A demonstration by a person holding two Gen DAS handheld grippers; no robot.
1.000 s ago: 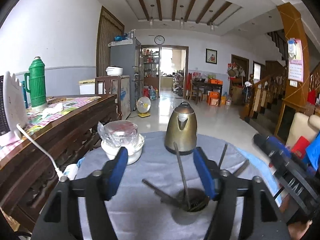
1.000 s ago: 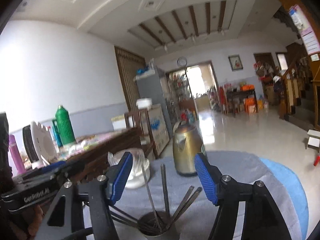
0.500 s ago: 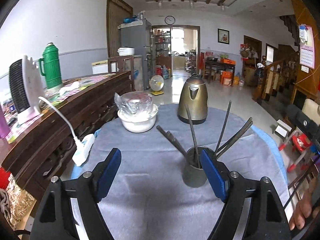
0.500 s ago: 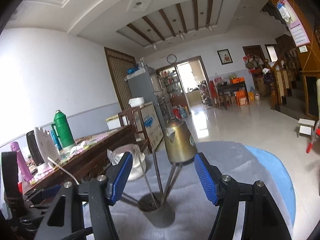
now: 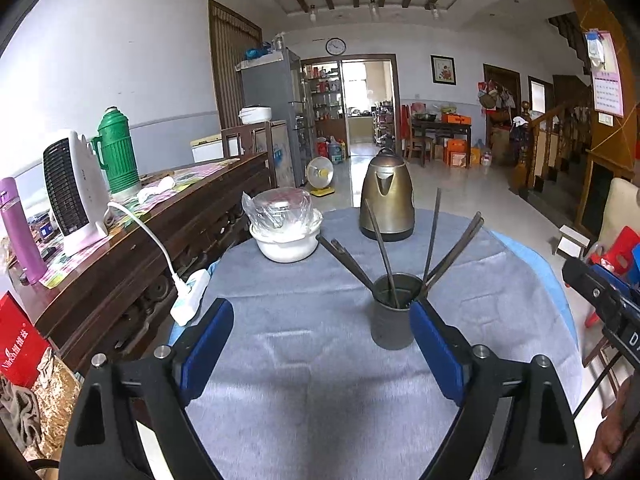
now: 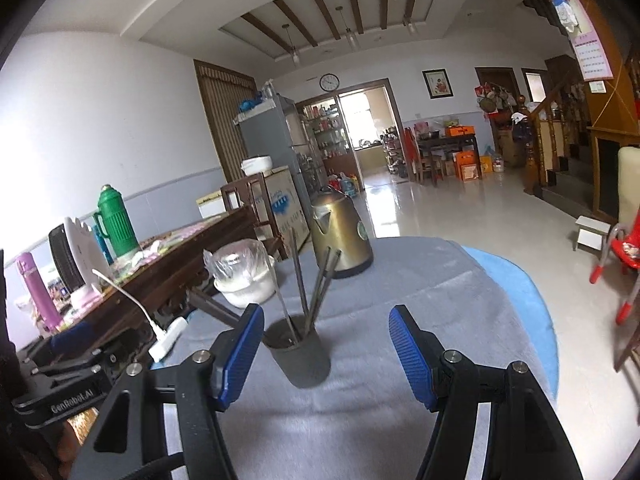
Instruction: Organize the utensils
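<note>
A second ago both grippers were right over the dark cup (image 5: 391,312), and now they are farther back from it with nothing in them, so I think the job of putting the utensils (image 5: 432,236) away is just about done. The left gripper (image 5: 320,350) has its jaws spread wide, and the cup stands on the gray cloth (image 5: 304,400) just in front of its right finger. The right gripper (image 6: 326,354) is spread wide too, with the cup just by its left finger and the sticks leaning out of the cup toward the gold kettle (image 6: 340,242).
</note>
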